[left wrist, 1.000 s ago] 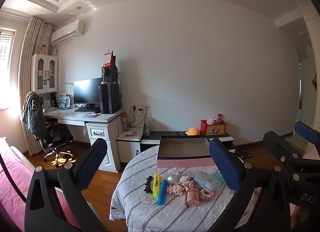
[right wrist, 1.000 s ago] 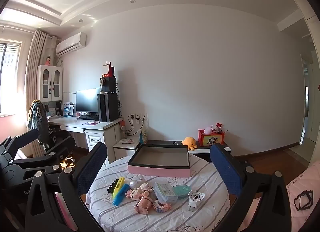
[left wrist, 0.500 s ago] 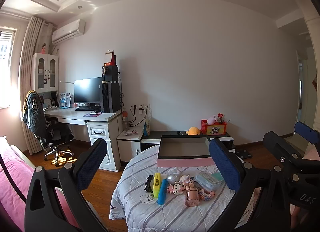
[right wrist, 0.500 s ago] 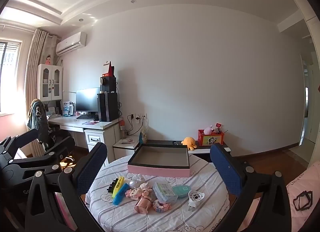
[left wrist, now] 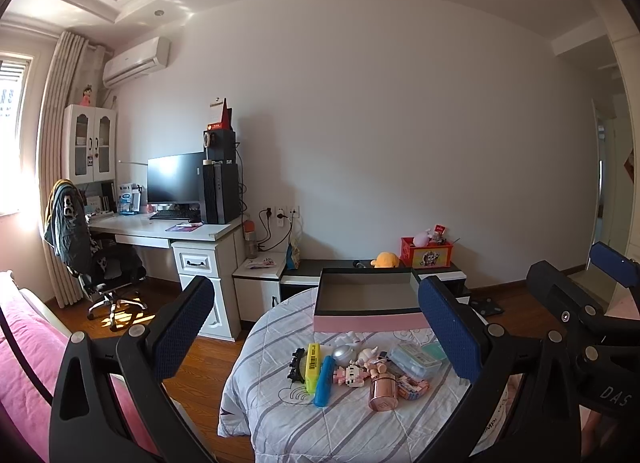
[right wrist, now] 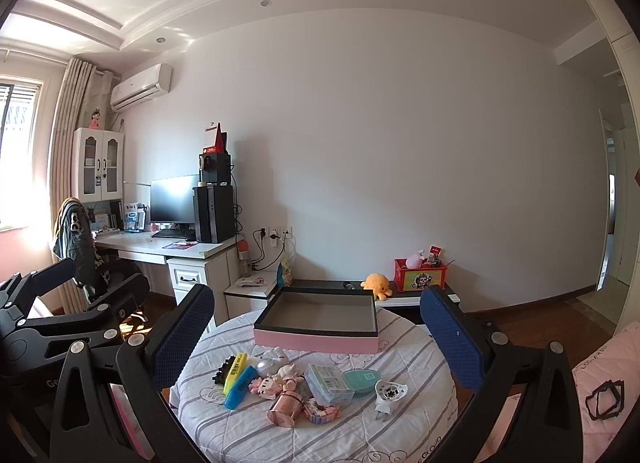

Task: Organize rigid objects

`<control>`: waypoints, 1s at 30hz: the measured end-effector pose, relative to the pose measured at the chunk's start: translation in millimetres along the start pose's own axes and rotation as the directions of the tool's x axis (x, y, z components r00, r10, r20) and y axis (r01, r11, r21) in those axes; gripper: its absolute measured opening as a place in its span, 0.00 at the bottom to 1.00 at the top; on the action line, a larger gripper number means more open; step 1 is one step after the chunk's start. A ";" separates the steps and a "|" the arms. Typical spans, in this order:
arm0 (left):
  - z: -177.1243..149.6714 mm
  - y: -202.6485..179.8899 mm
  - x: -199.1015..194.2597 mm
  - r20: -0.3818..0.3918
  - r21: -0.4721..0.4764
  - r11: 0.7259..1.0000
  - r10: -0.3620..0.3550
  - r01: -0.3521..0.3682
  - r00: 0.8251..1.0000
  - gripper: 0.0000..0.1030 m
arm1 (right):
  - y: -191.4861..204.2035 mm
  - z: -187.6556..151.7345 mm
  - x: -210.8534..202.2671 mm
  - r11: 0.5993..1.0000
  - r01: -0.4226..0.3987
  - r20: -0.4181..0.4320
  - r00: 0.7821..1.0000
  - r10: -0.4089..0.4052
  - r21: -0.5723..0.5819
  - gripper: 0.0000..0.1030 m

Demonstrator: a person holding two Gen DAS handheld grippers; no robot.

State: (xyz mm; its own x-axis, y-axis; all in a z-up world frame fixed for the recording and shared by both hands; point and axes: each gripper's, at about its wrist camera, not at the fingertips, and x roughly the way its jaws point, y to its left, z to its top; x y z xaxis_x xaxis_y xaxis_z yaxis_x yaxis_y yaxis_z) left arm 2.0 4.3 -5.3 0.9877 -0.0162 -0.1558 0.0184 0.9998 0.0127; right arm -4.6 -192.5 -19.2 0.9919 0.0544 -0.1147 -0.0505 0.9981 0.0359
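Both grippers (left wrist: 320, 335) (right wrist: 320, 339) wide apart (empty) above toys (right wrist: 280, 383) nr pink box (right wrist: 316, 339).

Small toys (right wrist: 280, 383) lie clustered before an open, seemingly empty pink box (right wrist: 316, 339).

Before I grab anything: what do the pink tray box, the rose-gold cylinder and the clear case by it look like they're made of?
Pink tray box: looks like matte cardboard, with flat pink walls, a dark rim and no sheen.
Rose-gold cylinder: shiny metallic finish with bright highlights; metal or plated plastic, cannot tell.
Clear case: probably hard transparent plastic, since a label shows through it.
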 end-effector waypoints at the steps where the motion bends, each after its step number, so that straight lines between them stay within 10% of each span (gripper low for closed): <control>1: 0.1 0.0 0.3 0.000 0.000 1.000 0.000 0.000 1.000 1.00 | -0.5 -0.3 0.2 1.000 0.000 0.000 1.000 0.000 0.000 1.00; 30: 0.8 0.5 0.1 -0.002 0.001 1.000 0.001 -0.001 1.000 1.00 | 0.1 -1.7 0.7 1.000 0.000 0.000 1.000 0.000 -0.002 1.00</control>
State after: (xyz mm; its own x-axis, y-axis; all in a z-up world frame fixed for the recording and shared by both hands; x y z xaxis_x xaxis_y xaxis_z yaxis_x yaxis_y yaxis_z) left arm 2.2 4.8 -4.6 0.9874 -0.0156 -0.1574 0.0180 0.9997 0.0135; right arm -4.1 -192.3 -21.0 0.9919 0.0545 -0.1148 -0.0509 0.9981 0.0341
